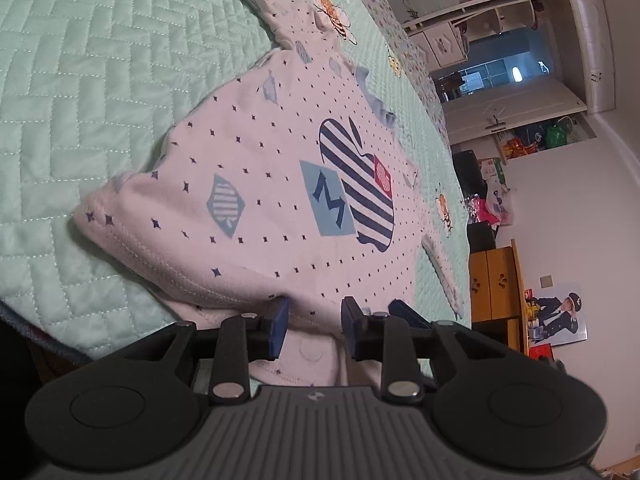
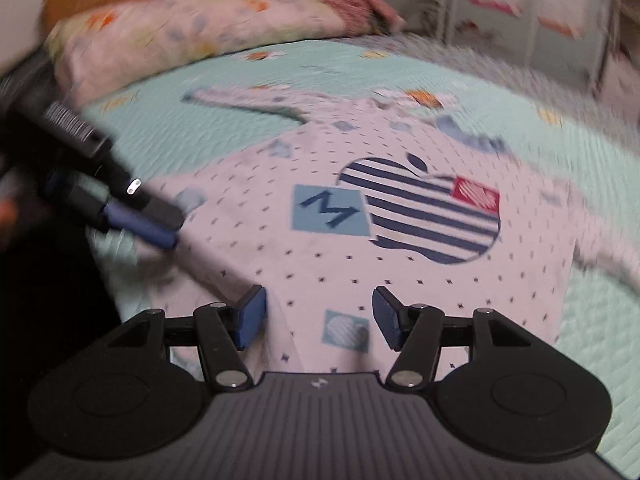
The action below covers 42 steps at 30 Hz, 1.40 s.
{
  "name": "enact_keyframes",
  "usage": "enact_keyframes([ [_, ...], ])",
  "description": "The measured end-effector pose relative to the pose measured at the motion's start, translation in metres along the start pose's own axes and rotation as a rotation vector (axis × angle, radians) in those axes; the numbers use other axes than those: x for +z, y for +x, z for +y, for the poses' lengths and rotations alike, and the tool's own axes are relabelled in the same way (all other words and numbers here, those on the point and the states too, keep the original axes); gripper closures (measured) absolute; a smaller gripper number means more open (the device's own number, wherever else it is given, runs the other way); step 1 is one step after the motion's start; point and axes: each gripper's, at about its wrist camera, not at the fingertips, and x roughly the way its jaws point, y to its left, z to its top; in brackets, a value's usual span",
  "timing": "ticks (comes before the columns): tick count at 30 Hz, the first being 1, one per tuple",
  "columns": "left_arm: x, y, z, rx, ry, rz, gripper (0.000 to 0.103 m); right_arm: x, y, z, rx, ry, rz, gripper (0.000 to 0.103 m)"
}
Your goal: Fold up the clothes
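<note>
Directly ahead, shirt (image 2: pixel 360 220) hem between right hand-held gripper (image 2: pixel 318 318) pads

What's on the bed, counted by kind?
Shirts: 1
Pillows: 1
Pink knitted bundle: 1
Quilts: 1
Total: 4

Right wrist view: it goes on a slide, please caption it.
Right gripper open over the hem of a white dotted shirt spread on a mint quilt, left gripper at its corner.
</note>
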Motion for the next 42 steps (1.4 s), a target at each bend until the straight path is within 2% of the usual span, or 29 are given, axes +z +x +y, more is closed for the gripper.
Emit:
enact_keyframes([
  [3, -0.003, 0.001, -0.001, -0.02, -0.005, 0.003, 0.071, -0.004, 0.007, -0.016, 0.046, 0.128, 0.012, 0.04],
  [9, -0.014, 0.009, -0.005, -0.071, -0.026, 0.032, 0.067, -0.012, 0.009, -0.027, 0.088, 0.255, 0.017, 0.037],
  [14, -0.018, 0.024, -0.002, -0.054, -0.062, 0.035, 0.067, -0.013, 0.011, -0.029, 0.061, 0.259, 0.006, 0.037],
  [16, -0.017, 0.028, 0.002, -0.048, -0.093, 0.021, 0.067, -0.013, 0.012, -0.022, -0.004, 0.177, 0.009, 0.037],
  [21, -0.007, 0.028, -0.002, -0.064, -0.114, -0.002, 0.063, -0.02, -0.004, 0.008, -0.138, -0.129, -0.048, 0.037],
  [25, -0.004, 0.03, -0.004, -0.077, -0.128, -0.002, 0.062, -0.032, -0.025, 0.029, -0.136, -0.301, -0.085, 0.038],
  [29, -0.004, 0.031, -0.001, -0.082, -0.157, 0.003, 0.062, -0.043, -0.03, 0.049, -0.118, -0.503, -0.053, 0.039],
  [34, -0.004, 0.031, 0.003, -0.09, -0.189, 0.009, 0.06, -0.051, -0.015, 0.066, -0.185, -0.724, -0.016, 0.041],
  [38, -0.001, 0.029, 0.006, -0.1, -0.216, 0.008, 0.056, -0.057, -0.016, 0.07, -0.227, -0.829, 0.0, 0.041],
  [42, -0.001, 0.027, 0.007, -0.111, -0.227, 0.012, 0.055, -0.065, -0.019, 0.068, -0.281, -0.862, 0.008, 0.04],
])
